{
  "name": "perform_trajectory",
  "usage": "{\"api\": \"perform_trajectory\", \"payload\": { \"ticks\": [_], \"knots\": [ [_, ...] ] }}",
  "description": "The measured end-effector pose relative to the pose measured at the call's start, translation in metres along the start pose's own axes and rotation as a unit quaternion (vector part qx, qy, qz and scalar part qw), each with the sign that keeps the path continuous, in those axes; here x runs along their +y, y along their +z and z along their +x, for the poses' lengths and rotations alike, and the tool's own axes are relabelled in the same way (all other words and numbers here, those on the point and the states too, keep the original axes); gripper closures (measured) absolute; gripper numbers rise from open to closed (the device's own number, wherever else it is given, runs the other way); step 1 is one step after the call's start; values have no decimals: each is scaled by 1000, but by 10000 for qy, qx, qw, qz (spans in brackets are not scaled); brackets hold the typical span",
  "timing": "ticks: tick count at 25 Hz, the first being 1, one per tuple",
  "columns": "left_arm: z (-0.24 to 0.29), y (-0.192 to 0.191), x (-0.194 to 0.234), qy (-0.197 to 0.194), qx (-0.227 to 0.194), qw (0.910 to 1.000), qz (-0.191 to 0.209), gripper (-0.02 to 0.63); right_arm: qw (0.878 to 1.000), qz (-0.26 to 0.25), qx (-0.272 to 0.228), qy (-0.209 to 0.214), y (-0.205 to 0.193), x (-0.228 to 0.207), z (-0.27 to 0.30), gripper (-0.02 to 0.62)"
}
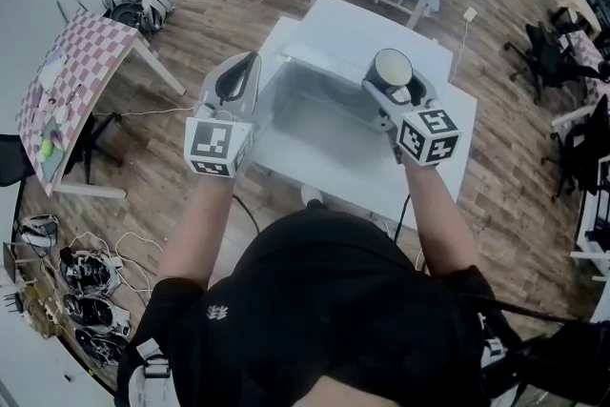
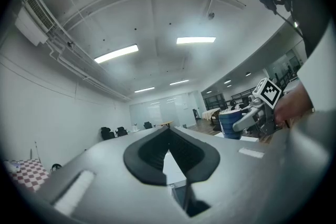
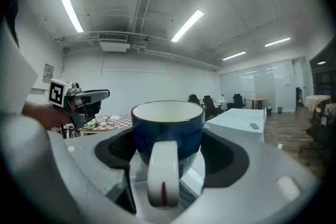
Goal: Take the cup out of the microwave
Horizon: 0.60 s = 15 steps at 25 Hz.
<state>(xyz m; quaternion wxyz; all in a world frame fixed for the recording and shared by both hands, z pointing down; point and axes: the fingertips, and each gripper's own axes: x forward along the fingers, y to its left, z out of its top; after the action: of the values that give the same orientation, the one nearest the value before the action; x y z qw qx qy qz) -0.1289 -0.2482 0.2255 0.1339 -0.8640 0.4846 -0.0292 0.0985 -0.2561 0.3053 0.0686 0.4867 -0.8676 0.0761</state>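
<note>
Right tongs (image 1: 396, 83) clamp the blue cup (image 3: 167, 131) by its sides, handle toward the person; left tongs (image 2: 169, 134) are closed on nothing; the cup hangs above the microwave (image 1: 334, 38) on the white surface (image 1: 446, 169); any slackened squeeze or tilt could drop it.

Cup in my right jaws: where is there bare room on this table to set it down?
The right gripper holds the cup above the microwave. The white table is bare to the right of the microwave and in a strip along its front edge near you. The microwave's flat top looks bare too. The left side is tight: the left gripper hangs over that edge.
</note>
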Motion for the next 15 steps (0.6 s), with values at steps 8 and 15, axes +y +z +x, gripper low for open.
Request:
{"api": "perform_trajectory", "payload": {
  "ticks": [8,15],
  "knots": [
    [10,5,-2,-15,-91,10000,16,598,9999,-43,-53,-80,6,-10,-1,219],
    [9,6,4,17,-135,9999,27,600,9998,-129,-153,-68,14,-5,1,219]
  ]
}}
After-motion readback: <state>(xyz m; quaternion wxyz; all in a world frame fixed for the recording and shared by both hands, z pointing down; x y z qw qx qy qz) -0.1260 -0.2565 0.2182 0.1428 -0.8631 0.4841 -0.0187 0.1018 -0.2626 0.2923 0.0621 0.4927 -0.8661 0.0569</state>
